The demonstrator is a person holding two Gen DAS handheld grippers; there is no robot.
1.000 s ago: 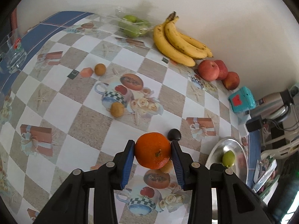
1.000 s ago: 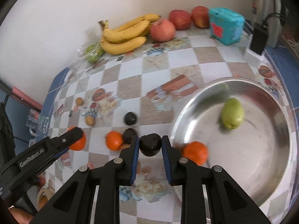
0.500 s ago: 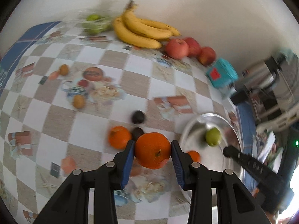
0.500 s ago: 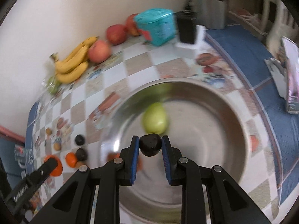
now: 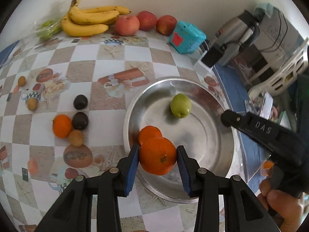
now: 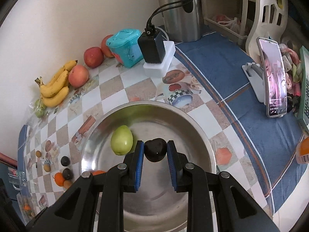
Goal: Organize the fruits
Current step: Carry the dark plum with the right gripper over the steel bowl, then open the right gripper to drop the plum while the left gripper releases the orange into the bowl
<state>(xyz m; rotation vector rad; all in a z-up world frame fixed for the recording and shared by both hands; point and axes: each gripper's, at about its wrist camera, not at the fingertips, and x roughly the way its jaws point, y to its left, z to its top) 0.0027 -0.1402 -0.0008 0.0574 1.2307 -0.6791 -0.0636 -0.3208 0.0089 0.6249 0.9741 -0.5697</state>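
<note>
The left gripper [image 5: 158, 157] pinches an orange [image 5: 157, 155] across its widest part, low in the centre of the left wrist view, just above the near rim of the metal bowl [image 5: 229, 135]. The right gripper [image 6: 155, 150] is pressed tight on a small dark fruit [image 6: 155, 149] in the lower centre of its own view, held over the bowl's middle beside a green fruit [image 6: 121, 142] that lies on the bowl floor.

The orange looks firm and fairly heavy for its size; its pebbled skin should give the blue pads some bite, and a grip at the equator — as here — probably keeps it from squirting out. The dark fruit is light and glossy, likely smooth-skinned and a little soft, so a gentle squeeze at its widest point seems safest.

Both are round, and the bowl is slick metal: released from any height they would probably roll — toward the second orange [image 5: 149, 134] already lying at the bowl's lower left edge. More fruit waits on the checked cloth at the left of the left wrist view, with bananas [image 5: 90, 20] and apples [image 5: 126, 25] along the wall at the top.
</note>
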